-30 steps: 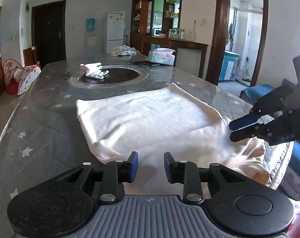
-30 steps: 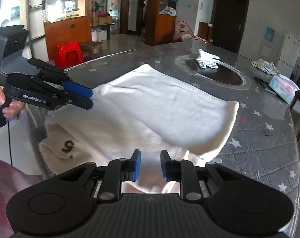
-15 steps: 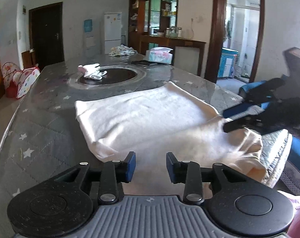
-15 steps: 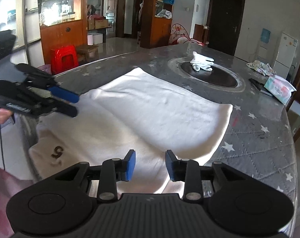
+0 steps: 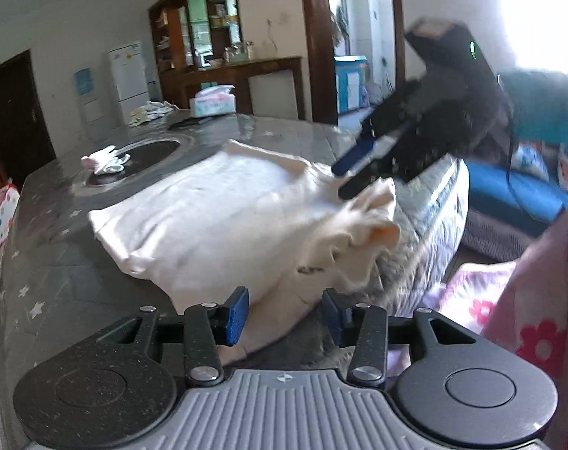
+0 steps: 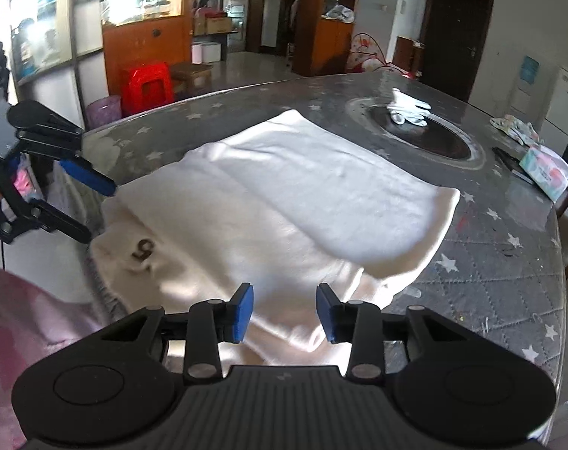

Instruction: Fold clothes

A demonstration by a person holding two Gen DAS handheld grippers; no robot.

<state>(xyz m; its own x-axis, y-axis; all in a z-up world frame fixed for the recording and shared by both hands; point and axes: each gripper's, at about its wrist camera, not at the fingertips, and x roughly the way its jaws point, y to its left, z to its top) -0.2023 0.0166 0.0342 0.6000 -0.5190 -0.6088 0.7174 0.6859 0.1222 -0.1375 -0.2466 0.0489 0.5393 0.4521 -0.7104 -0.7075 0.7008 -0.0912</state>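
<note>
The left gripper [image 5: 286, 313] was seen low over the near edge of the cream garment [image 5: 216, 210]; its jaws were opening, cloth lay under the gap, and no pad pressed on it. The right gripper [image 6: 284, 313] was likewise opening above the near hem, with nothing pinched. The garment was spread on the grey star-patterned table [image 6: 509, 262], partly folded, and its near end hung over the table edge toward the person.

A risk was judged here: since both grippers were apart from the cloth, the hanging end could slide off the edge and undo the fold, or only one layer could be caught at the next grip.

A dark "5" [image 6: 143, 249] was read on the garment's near left corner. On the tissue pack [image 6: 546, 172] at the far right, no writing could be read.
</note>
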